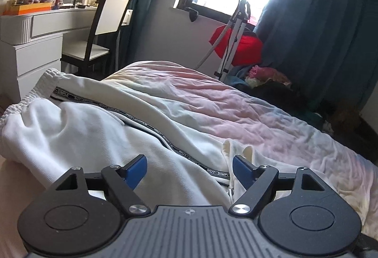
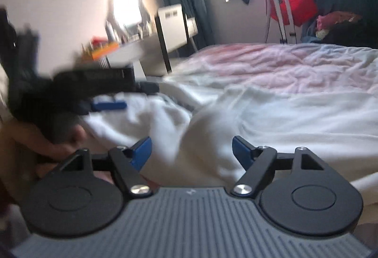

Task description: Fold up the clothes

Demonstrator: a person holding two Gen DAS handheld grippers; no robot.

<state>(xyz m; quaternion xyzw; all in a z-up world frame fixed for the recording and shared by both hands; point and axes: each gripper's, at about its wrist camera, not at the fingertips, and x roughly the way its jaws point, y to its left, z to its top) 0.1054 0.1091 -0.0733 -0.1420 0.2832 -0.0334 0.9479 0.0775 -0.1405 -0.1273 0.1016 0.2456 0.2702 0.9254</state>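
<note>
White trousers (image 1: 99, 130) spread on bed (image 1: 271, 111), directly under both tools. Left gripper (image 1: 189, 171) released, low over the striped seam. Right gripper (image 2: 191, 151) released, above bunched cloth.

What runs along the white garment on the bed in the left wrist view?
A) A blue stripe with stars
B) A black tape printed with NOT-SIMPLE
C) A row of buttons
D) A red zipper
B: a black tape with repeating white NOT-SIMPLE lettering runs down the white garment, from near its elastic waistband toward the open left gripper.
</note>
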